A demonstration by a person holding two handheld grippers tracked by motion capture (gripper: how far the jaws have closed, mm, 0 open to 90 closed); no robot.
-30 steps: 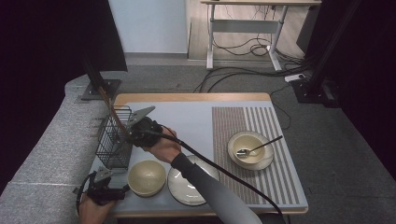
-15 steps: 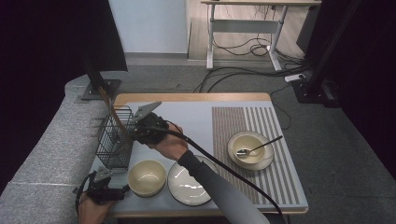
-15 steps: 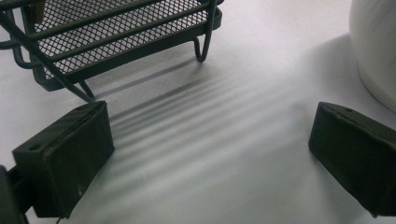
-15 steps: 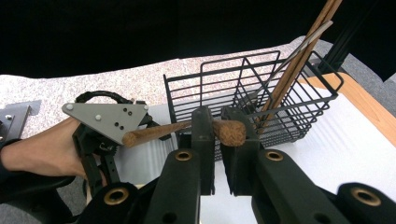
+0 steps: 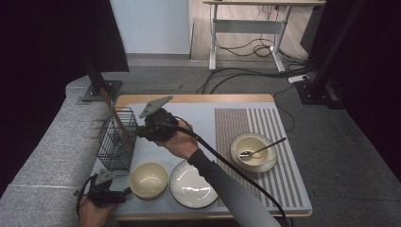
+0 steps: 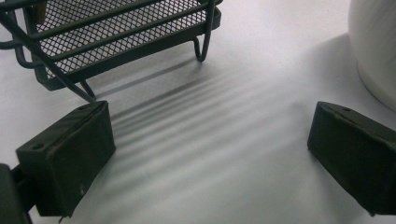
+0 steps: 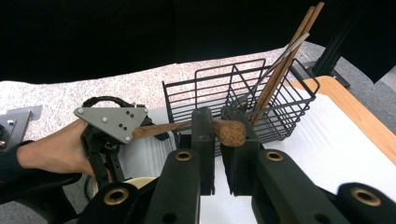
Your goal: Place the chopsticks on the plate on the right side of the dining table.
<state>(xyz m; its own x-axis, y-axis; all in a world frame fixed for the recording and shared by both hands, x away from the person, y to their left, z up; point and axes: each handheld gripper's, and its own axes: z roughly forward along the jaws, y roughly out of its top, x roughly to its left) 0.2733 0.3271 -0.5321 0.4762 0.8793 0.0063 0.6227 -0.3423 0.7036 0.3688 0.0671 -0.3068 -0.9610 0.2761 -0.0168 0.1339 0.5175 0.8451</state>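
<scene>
- Your right tongs (image 7: 215,140) are closed on a wooden spoon (image 7: 196,128), gripping it just behind its rounded end, with the handle running level toward 9 o'clock in the right gripper view.
- In the high view the right tongs (image 5: 142,130) hang just beside the wire basket (image 5: 116,142) on its 3 o'clock side, above the worktop (image 5: 198,118).
- The basket stands at the worktop's 9 o'clock edge and already holds several long wooden utensils (image 7: 285,60), leaning up and out of it.
- Your left tongs (image 6: 210,154) stand open with nothing between them, low over bare worktop near the basket's foot; in the high view the left tongs (image 5: 124,192) sit at about 7 o'clock.
- Judged from this, the spoon is picked up and carried to the basket, but it is not yet inside: it lies level, not tipped down into a compartment.
- Left on the worktop: 1 empty bowl (image 5: 148,179) at 6 o'clock, 1 plate (image 5: 193,183) beside it, and 1 bowl with a metal spoon (image 5: 262,148) at 3 o'clock.
- That metal spoon may be next for the basket.
</scene>
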